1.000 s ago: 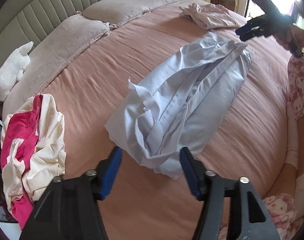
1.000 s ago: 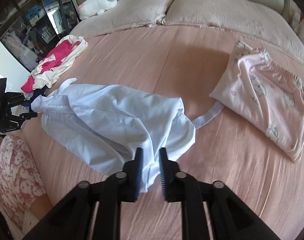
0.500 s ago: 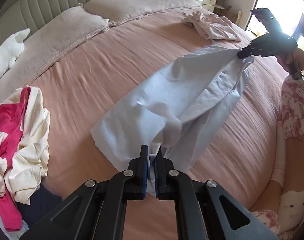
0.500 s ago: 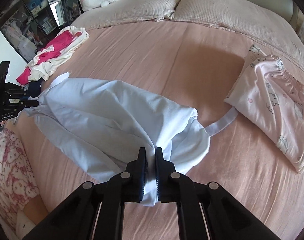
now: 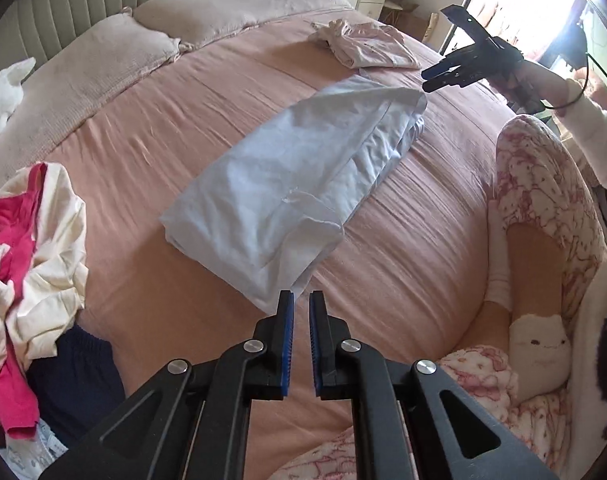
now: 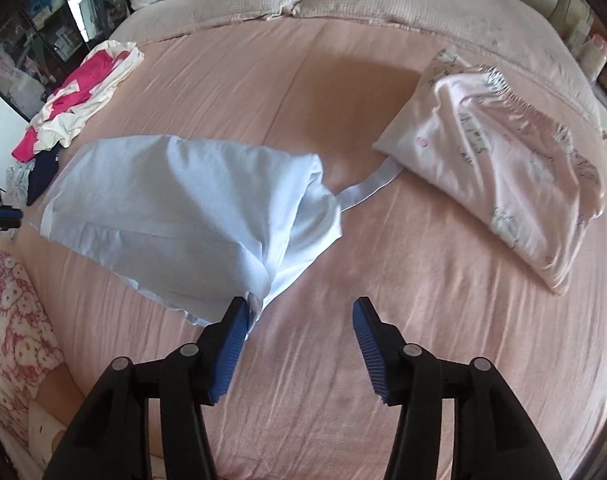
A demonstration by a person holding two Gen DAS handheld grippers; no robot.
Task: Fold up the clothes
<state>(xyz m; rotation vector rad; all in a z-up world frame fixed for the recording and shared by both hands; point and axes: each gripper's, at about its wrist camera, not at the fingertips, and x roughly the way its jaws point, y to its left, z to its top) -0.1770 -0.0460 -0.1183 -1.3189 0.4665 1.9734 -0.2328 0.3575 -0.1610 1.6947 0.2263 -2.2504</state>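
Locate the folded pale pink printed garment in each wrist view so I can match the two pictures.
Left wrist view: the folded pale pink printed garment lies at the top, right of centre, on the far part of the bed beyond the light blue shirt.
Right wrist view: it fills the right side, lying flat on the pink bedsheet.
Shared landmark: the light blue shirt, lying beside it in both views.

bed [image 5: 183, 120]: pink cover | headboard [image 5: 83, 4]: ribbed | window [image 5: 515, 4]: bright, perhaps curtained
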